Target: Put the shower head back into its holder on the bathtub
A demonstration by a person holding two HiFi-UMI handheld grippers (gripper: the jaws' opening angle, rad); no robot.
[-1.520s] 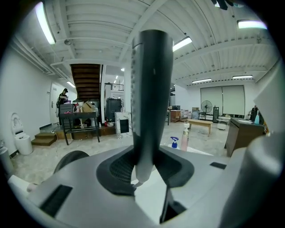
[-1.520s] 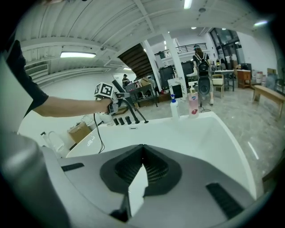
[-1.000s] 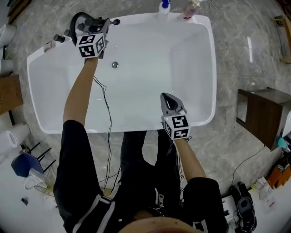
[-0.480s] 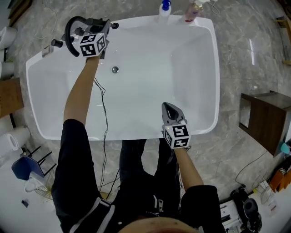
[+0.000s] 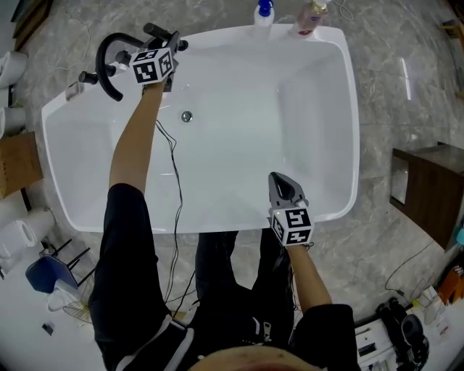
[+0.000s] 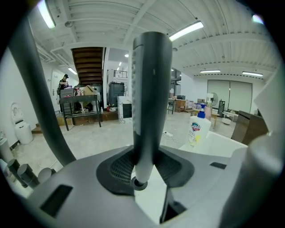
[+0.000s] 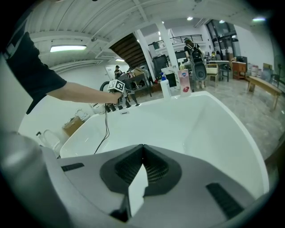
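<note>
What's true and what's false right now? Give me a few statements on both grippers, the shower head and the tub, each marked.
1. The left gripper is shut on the shower head. True.
2. The right gripper is open. False: it is shut, with nothing between its jaws, over the near rim of the tub.
3. A blue-capped bottle and a pink bottle stand on the tub's far rim. True.
4. The shower head lies on the tub floor. False: the left gripper holds it at the tub's far left corner.
</note>
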